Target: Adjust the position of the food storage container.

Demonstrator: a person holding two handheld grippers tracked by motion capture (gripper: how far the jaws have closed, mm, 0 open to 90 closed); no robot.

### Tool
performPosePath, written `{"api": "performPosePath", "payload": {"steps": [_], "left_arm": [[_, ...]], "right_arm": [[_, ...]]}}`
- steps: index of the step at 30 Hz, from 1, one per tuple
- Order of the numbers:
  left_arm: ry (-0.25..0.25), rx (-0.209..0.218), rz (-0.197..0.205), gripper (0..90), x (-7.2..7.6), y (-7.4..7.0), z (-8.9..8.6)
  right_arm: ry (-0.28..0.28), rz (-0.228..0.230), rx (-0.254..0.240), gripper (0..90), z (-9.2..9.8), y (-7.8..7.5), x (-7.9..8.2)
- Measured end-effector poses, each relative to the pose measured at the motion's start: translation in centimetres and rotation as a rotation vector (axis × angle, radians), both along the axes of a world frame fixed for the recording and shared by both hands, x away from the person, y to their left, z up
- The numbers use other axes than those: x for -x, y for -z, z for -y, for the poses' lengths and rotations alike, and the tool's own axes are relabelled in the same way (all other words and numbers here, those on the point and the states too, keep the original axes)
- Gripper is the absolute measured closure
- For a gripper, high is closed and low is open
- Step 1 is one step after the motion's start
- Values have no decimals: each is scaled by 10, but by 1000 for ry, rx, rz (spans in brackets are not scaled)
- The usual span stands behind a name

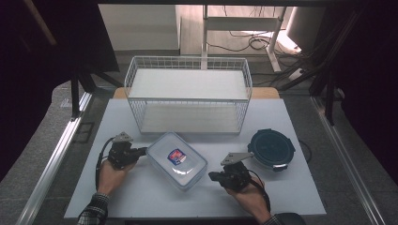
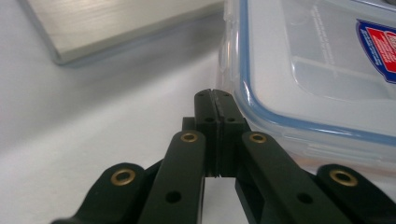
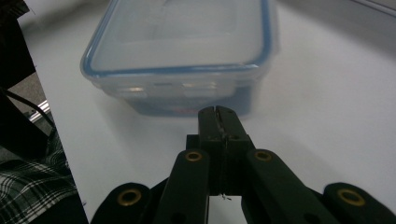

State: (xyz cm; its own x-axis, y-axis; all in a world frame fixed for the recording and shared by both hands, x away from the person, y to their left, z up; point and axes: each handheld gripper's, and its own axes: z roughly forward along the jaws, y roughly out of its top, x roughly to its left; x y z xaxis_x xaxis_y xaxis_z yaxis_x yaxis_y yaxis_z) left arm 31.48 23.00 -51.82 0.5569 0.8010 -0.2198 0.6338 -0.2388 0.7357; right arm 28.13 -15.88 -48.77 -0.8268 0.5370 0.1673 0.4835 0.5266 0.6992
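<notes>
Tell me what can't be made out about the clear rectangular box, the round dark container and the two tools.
- Clear rectangular plastic box with blue-sealed lid: red and blue label print is too small in the high view, blurred and cut off in the left gripper view.
- Its contents: frosted lid hides them in the right gripper view.
- Round dark lidded container: lid hides the inside.
- Left tool touching the box: too small to tell.
</notes>
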Motion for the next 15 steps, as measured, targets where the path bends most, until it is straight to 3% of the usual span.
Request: {"api": "performPosePath", "payload": {"steps": [5,9,15], "left_arm": [[24,-13,2,900,12,-1,10],[56,8,-14,900,24,-1,15],[81,10,-23,900,37,-1,22]], "right_arm": [[22,-8,62,896,-7,7,-4],[78,1,62,896,5,6,-10],[113,12,67,897,15,6,-18]]}}
